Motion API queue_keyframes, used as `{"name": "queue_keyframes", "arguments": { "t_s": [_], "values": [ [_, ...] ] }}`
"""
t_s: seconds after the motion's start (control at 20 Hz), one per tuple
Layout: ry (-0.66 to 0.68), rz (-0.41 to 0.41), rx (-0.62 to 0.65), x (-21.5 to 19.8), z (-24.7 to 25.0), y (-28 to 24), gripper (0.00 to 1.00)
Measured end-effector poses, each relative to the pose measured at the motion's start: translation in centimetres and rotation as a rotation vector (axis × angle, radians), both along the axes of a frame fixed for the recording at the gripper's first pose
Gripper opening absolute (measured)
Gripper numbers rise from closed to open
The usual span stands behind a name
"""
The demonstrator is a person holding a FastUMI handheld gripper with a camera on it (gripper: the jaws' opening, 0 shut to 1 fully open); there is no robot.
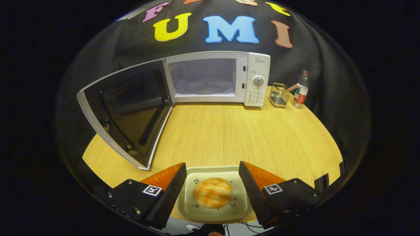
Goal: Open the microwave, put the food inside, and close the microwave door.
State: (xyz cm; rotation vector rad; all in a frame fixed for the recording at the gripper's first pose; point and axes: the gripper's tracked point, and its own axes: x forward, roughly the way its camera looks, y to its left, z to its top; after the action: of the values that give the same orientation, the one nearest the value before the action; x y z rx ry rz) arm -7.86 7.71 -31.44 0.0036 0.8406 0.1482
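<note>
A white microwave (256, 80) stands at the back of the wooden table (236, 131). Its door (128, 108) is swung wide open to the left, and the cavity (205, 78) is bare. A cream square plate (210, 169) with a round orange-and-white bun (212, 192) lies at the table's front edge, between my fingers. My gripper (211, 163) is open, one finger over each side of the plate. I cannot tell whether the fingers touch the plate's rim.
To the right of the microwave stand a small wire basket (279, 95) and a plastic bottle (301, 89). The open door's outer corner reaches close to my left finger. Bare tabletop lies between the plate and the microwave.
</note>
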Motion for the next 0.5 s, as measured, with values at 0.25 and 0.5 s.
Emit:
{"name": "queue_keyframes", "arguments": {
  "t_s": [0.25,0.5],
  "values": [
    [0.094,0.001,0.002,-1.7,-2.5,-0.1,0.97],
    [0.176,0.012,-0.002,-2.9,-4.4,0.2,0.97]
  ]
}}
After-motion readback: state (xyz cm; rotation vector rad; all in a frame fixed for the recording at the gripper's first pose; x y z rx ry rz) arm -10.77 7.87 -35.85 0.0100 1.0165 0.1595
